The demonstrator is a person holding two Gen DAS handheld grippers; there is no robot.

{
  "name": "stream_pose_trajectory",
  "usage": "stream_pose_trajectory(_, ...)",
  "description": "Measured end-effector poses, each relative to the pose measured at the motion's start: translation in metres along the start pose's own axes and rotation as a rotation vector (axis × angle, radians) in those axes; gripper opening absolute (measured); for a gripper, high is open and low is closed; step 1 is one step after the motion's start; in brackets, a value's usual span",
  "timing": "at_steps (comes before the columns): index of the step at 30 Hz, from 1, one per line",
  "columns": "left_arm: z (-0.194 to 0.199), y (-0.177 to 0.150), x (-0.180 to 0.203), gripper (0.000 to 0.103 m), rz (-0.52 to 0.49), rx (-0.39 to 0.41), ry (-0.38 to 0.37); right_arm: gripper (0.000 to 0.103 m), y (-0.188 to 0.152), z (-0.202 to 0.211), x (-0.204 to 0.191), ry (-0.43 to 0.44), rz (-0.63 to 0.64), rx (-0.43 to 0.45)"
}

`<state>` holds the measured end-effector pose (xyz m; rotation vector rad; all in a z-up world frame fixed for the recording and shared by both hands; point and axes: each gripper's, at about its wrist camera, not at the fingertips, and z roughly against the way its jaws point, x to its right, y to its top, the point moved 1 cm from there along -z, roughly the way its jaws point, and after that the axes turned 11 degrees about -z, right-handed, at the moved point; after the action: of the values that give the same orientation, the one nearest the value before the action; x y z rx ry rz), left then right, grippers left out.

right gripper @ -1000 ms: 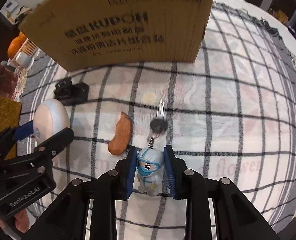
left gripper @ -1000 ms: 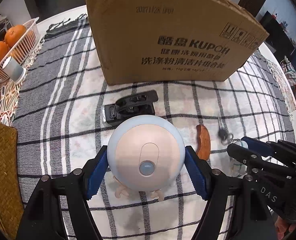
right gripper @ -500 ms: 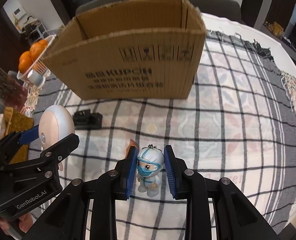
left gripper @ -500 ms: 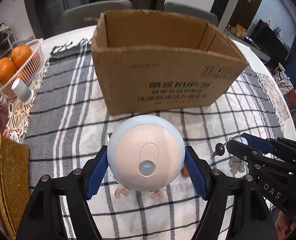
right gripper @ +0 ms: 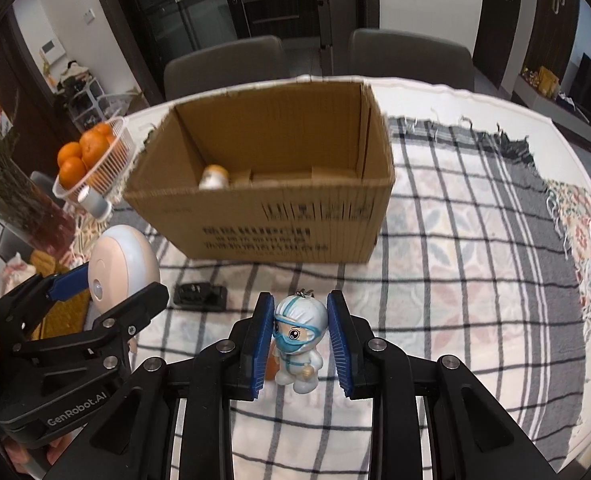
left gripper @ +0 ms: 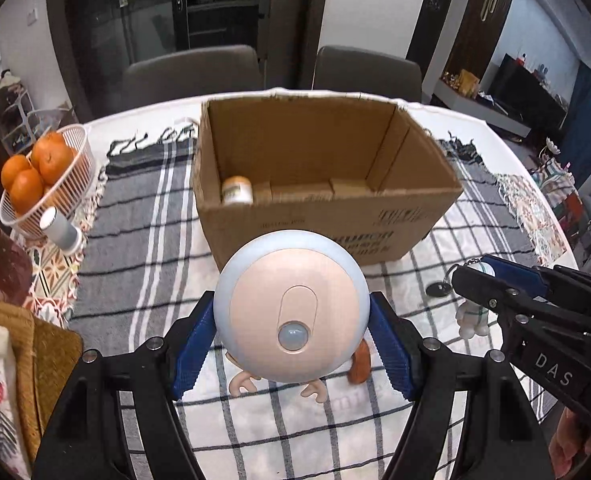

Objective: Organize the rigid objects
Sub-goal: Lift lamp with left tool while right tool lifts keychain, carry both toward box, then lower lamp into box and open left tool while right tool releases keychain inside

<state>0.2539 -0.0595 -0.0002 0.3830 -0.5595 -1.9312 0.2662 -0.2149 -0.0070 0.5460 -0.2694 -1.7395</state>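
- Left gripper (left gripper: 291,346): blue pads clamped on either side of a round lamp (left gripper: 291,306), pink face with pale blue rim, held clear of the cloth; small antler-like feet show under it.
- Right gripper (right gripper: 300,340): pads clenched on the head of a figurine (right gripper: 298,338), white suit, blue mask and goggles, upright, with a key ring at its crown. In the left view a black key fob (left gripper: 439,290) hangs beside it.
- Below the left gripper, on the cloth: a brown oblong piece (left gripper: 360,364), partly hidden by the lamp.
- Between the two grippers, on the cloth: a black charger (right gripper: 201,297), lying flat.
- Ahead of both grippers: an open box (left gripper: 323,168), a small jar (left gripper: 236,190) inside at its far left corner.
- Far left of the left gripper: a white basket (left gripper: 75,168) of oranges (left gripper: 35,170), a grey cylinder (left gripper: 59,232) beside it.
- Under everything: a plaid cloth (right gripper: 475,248).
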Motion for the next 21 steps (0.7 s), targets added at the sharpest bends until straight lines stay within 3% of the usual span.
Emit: stream_pose_trajectory(21,0.028,0.059,-0.01,0.073,-0.023,0.06,-0.008,0.029,0.059,0.04,-0.013,0.035,0.008,0.123)
